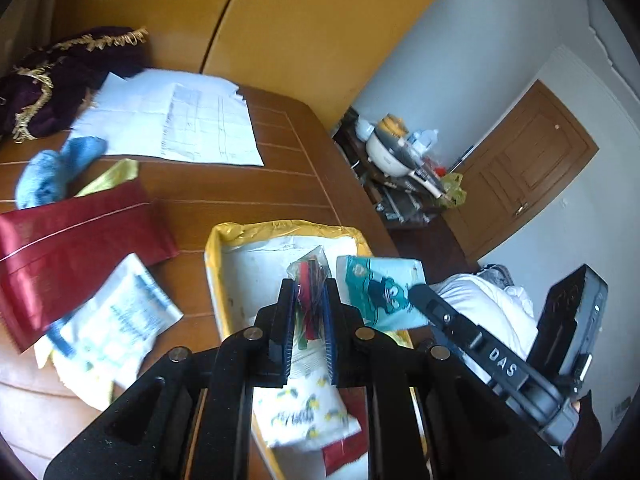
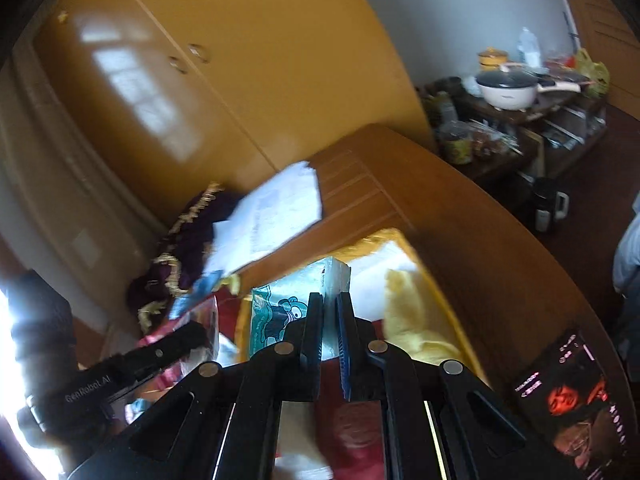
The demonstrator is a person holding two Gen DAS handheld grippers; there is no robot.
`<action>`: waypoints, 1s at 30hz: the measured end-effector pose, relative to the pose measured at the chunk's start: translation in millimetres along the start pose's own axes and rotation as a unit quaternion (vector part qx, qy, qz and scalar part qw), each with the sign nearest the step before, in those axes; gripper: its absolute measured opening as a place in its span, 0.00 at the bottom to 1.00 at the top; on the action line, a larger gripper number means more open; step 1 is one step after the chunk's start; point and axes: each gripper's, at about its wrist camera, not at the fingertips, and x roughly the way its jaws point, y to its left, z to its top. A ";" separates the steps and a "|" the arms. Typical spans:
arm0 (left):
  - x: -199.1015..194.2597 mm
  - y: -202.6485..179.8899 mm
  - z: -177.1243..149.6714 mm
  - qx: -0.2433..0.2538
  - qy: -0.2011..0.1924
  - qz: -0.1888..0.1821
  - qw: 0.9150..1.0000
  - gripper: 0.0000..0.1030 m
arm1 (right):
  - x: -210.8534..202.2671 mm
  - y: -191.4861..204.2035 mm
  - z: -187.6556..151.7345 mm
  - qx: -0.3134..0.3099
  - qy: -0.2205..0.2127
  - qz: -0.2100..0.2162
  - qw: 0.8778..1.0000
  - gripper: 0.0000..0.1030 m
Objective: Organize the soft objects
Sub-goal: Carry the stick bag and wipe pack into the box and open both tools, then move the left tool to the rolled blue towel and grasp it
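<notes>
Left wrist view: left gripper (image 1: 310, 304) pinched on clear crinkly packet w/ red-black contents (image 1: 309, 280), above yellow-lined cardboard box (image 1: 218, 264). Right gripper (image 2: 330, 322) clamps teal cartoon-print tissue pack (image 2: 280, 312), prob. over box's right side, long axis upright.

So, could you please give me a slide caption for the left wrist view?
Left gripper holds a clear packet above the yellow-lined box; right gripper brings a teal tissue pack.
</notes>
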 end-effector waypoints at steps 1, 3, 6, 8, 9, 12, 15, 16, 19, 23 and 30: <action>11.7 -1.3 2.7 -0.001 0.009 0.005 1.000 0.10 | 1.9 -6.8 -1.2 0.004 0.003 -0.004 1.000 0.07; 29.7 -2.6 5.2 0.000 0.012 0.025 1.000 0.10 | 14.8 -16.1 -1.9 0.011 0.021 -0.017 1.000 0.07; 55.6 4.9 6.8 -0.013 0.034 0.047 0.998 0.10 | 33.5 -17.4 -6.1 0.010 0.038 -0.033 0.999 0.07; 68.4 11.2 6.4 -0.026 0.059 0.049 0.997 0.10 | 43.1 -16.9 -8.9 0.009 0.049 -0.050 0.998 0.07; 72.1 12.3 5.4 -0.023 0.065 0.053 0.996 0.10 | 47.0 -15.8 -9.5 0.005 0.051 -0.055 0.997 0.07; 73.5 19.0 2.4 -0.026 0.057 0.071 0.995 0.10 | 57.2 -11.7 -13.5 -0.002 0.070 -0.067 0.995 0.12; 69.4 21.8 2.1 -0.026 0.057 0.056 0.996 0.15 | 58.7 -8.1 -15.1 -0.009 0.072 -0.062 0.995 0.17; 66.2 21.1 2.1 -0.023 0.055 0.049 0.997 0.26 | 57.9 -6.9 -15.2 -0.009 0.070 -0.056 0.996 0.19; 49.1 19.7 3.0 -0.015 0.034 0.023 0.999 0.53 | 48.6 -1.2 -15.8 -0.014 0.051 -0.044 0.998 0.41; 10.9 21.0 1.8 -0.007 -0.010 0.012 1.000 0.68 | 24.6 17.1 -17.9 -0.032 0.019 -0.016 0.999 0.54; -61.1 63.4 -34.0 -0.037 -0.074 0.038 0.996 0.71 | -19.7 73.9 -38.9 -0.078 -0.024 0.101 0.992 0.71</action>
